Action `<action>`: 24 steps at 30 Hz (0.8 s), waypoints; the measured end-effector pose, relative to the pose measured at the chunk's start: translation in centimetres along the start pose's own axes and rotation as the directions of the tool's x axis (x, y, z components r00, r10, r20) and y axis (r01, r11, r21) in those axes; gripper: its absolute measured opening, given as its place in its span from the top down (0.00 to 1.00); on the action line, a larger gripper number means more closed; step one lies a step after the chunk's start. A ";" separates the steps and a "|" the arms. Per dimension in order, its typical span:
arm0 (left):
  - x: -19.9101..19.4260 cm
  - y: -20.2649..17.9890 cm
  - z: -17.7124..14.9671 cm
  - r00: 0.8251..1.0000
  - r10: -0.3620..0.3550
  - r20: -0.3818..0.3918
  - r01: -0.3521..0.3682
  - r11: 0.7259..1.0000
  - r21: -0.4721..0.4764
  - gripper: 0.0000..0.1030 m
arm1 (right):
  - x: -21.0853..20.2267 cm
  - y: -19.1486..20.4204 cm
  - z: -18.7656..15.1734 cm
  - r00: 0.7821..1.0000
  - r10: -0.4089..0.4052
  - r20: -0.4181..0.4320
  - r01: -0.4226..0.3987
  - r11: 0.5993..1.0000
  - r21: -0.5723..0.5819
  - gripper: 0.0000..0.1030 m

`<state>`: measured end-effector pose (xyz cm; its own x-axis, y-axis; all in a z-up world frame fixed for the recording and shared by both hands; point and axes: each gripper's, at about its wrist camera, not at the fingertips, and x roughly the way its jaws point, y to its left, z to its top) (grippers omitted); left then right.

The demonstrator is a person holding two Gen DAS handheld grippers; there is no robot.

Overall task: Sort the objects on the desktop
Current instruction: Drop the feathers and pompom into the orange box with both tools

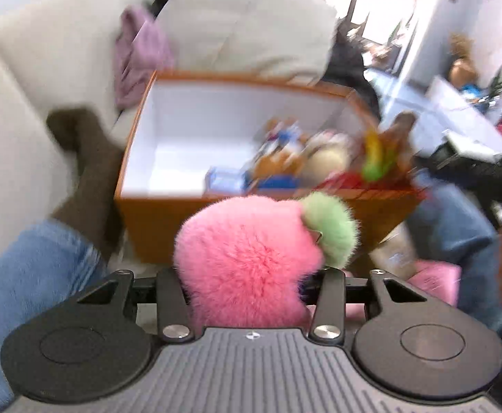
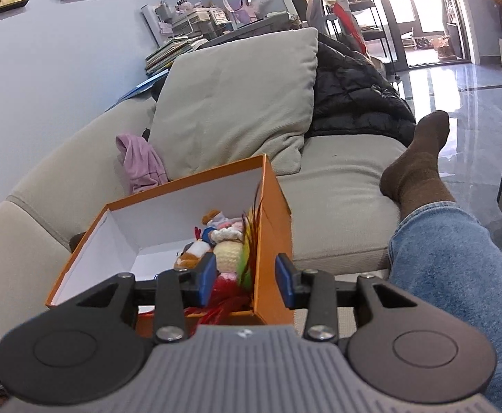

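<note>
A fluffy pink plush toy [image 1: 247,254] with a green tuft [image 1: 330,227] fills the gap of my left gripper [image 1: 247,282], which is shut on it; the fur hides the pads. It hangs just in front of the near wall of an orange box [image 1: 154,213] with a white inside. Several small toys [image 1: 285,161] lie in the box's right half. In the right wrist view my right gripper [image 2: 246,275] is open, its blue pads [image 2: 209,275] apart over the near right corner of the orange box [image 2: 271,213], above a feathered toy [image 2: 246,251]. Nothing is pressed between them.
The box sits on a beige sofa [image 2: 337,186] with a big cushion [image 2: 237,99], a purple cloth [image 2: 140,165] and a black jacket [image 2: 351,93]. A person's leg in jeans [image 2: 457,258] with a brown sock [image 2: 419,165] lies right of the box. A pink item [image 1: 437,278] lies low right.
</note>
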<state>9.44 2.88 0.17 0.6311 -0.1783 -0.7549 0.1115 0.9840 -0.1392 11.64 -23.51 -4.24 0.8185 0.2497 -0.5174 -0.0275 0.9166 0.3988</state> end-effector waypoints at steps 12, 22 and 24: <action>2.6 -6.2 8.7 0.993 -0.053 0.109 0.034 0.984 0.175 0.51 | -0.1 -1.1 -0.3 1.000 0.017 0.015 -0.017 1.000 0.015 0.61; 13.7 -6.1 7.0 0.973 0.011 -0.231 0.026 0.987 0.156 0.50 | 1.0 -2.3 -0.7 1.000 0.019 -0.013 -0.018 0.999 0.038 0.61; 14.5 -6.2 6.9 0.964 0.021 -0.264 0.022 0.987 0.160 0.50 | 1.2 -2.5 -0.8 1.000 0.020 -0.016 -0.020 0.999 0.039 0.61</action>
<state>23.22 -5.77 -5.46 0.4085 -0.1518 -0.9000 0.2469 0.9677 -0.0511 12.26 -25.22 -6.44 0.8083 0.2734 -0.5215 -0.0212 0.8986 0.4383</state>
